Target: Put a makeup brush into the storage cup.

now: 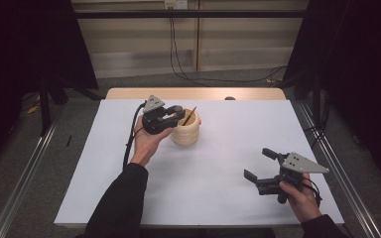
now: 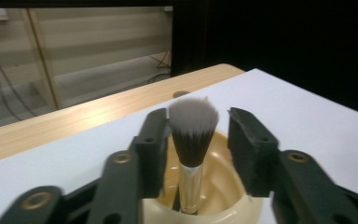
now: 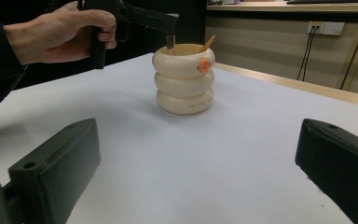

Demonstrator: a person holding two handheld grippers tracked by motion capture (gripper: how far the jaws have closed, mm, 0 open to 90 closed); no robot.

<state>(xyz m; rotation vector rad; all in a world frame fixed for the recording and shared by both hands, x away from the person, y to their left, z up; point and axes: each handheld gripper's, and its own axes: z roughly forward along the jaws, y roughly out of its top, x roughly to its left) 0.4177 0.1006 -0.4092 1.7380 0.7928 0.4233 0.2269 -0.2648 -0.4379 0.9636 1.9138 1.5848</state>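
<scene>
Upright, brush point(image 2: 192, 140) bristles topmost

Both grippers' fingers point(image 3: 51, 172) apart.

Cream holder point(image 1: 185, 133) on white table point(image 1: 218, 168)

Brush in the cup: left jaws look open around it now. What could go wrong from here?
1. The brush stands in the cream cup close beside one pad of the left gripper; pulling away sideways could catch the bristles and lift it out.
2. That gripper hangs over the rim, so a nudge might tip or slide the cup.
3. The right gripper is open and far off, so nothing steadies the cup.
</scene>
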